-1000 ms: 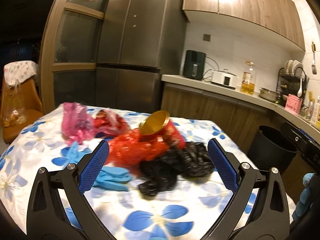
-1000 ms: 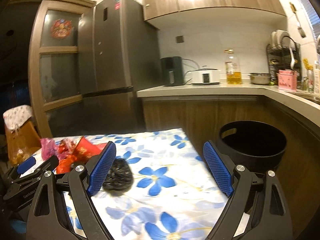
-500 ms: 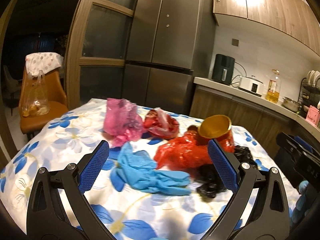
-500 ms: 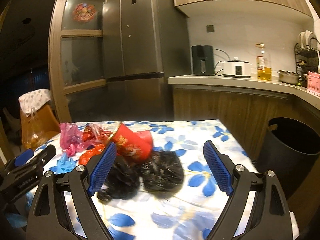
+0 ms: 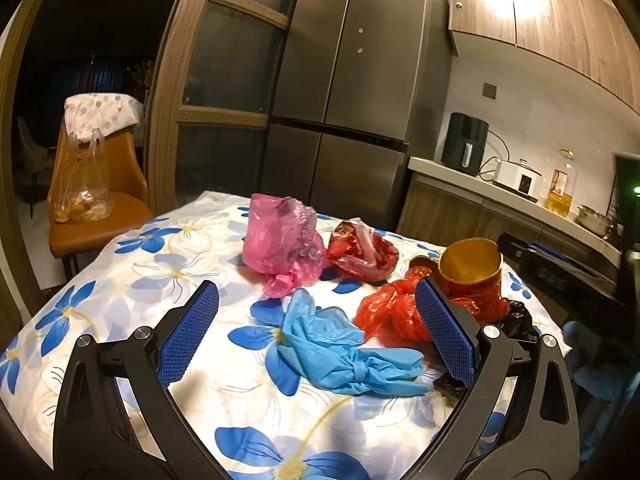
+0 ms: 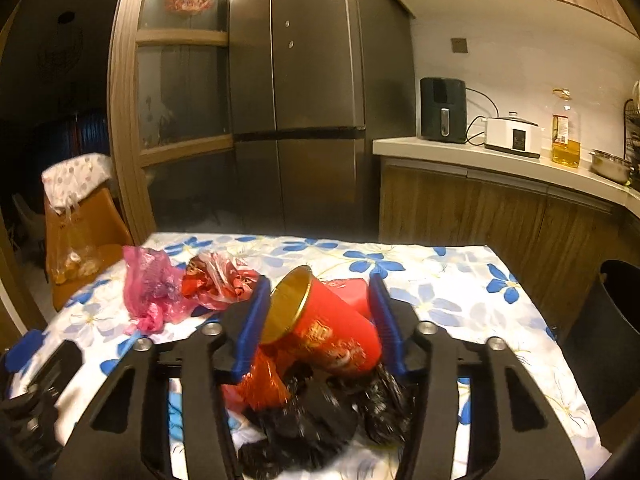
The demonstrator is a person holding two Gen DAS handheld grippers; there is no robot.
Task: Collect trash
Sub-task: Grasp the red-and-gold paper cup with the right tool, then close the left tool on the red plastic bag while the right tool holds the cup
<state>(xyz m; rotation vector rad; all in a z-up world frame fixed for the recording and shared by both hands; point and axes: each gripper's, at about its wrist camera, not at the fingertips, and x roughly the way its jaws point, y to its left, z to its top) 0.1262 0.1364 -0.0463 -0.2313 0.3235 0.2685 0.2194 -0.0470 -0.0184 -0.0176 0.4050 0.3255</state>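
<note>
Trash lies on the flowered tablecloth (image 5: pixel 160 264): a pink bag (image 5: pixel 280 240), a crumpled red wrapper (image 5: pixel 360 248), a red-orange bag (image 5: pixel 392 312), a blue glove (image 5: pixel 340 344) and black bags (image 6: pixel 312 412). A red cup (image 6: pixel 320 320) with a gold inside lies tipped on the black bags. My right gripper (image 6: pixel 318 284) is closing, with the cup between its jaws and both blue pads touching it. My left gripper (image 5: pixel 316 292) stands open just above the blue glove, with nothing held between its fingers.
A black bin (image 6: pixel 612 320) stands on the floor past the table's right edge. An orange chair (image 5: pixel 92 216) with a clear plastic bag is at the left. A steel fridge (image 5: pixel 352 100) and a wooden counter (image 6: pixel 500 168) with appliances lie behind.
My right gripper swung left from the bare cloth near the bin to the red cup, and its jaws narrowed onto it. My left gripper shifted left, from the black bags to the blue glove.
</note>
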